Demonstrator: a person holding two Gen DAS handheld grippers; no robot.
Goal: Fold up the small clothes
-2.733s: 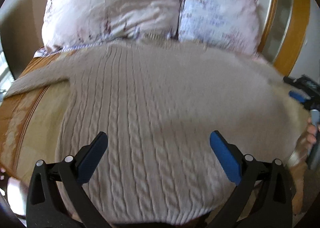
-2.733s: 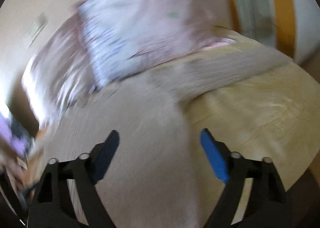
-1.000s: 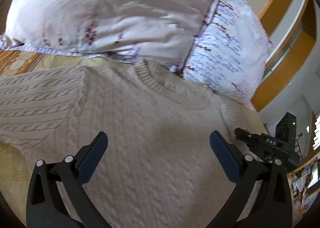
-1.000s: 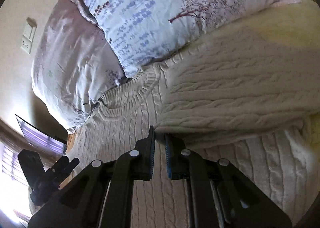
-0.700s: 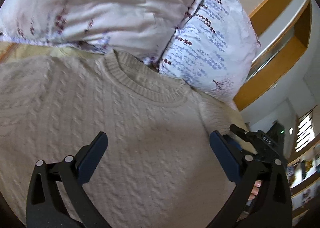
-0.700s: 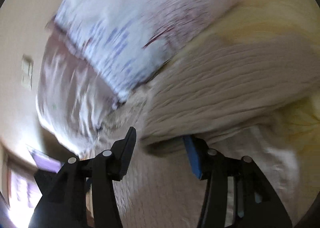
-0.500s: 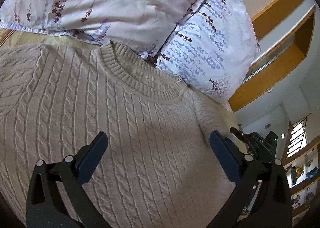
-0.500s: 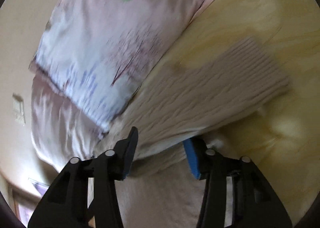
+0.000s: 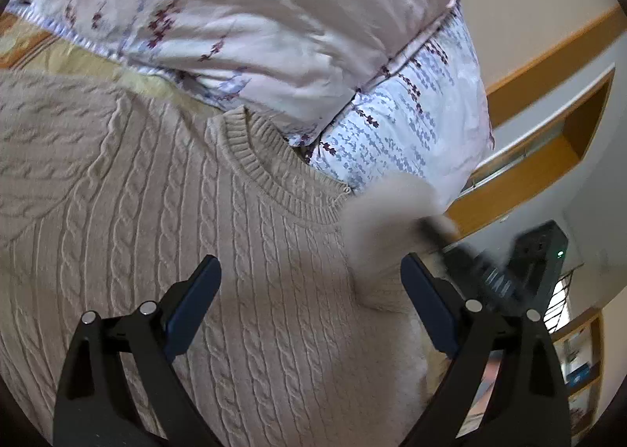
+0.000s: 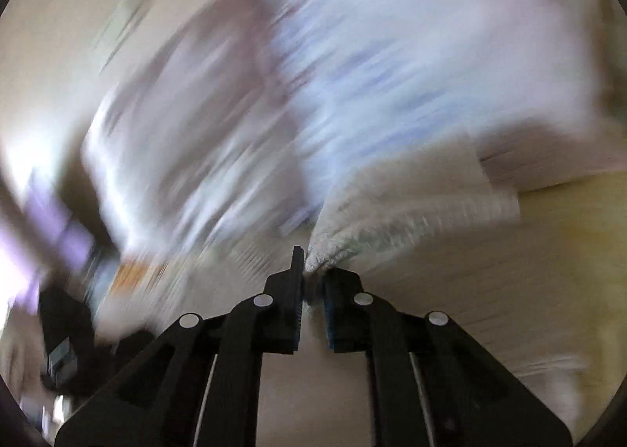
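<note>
Since half a second ago the right gripper has just closed, from spread to pinching the sweater sleeve, now lifted. Left gripper has narrowed slightly, spread over the sweater's chest, nothing between its pads. Left view alone: sweater flat on the bed, collar at 12 o'clock against the pillows, blurred sleeve at 2 o'clock. Right view is motion-blurred.

The sweater is beige with a cable-knit pattern and a ribbed collar. At twelve o'clock a pale pink pillow carries small dark red sprigs; at two o'clock a white pillow shows rows of blue flowers, and the bedding at ten o'clock is yellow and orange. The gripper pads are blue on black arms.
</note>
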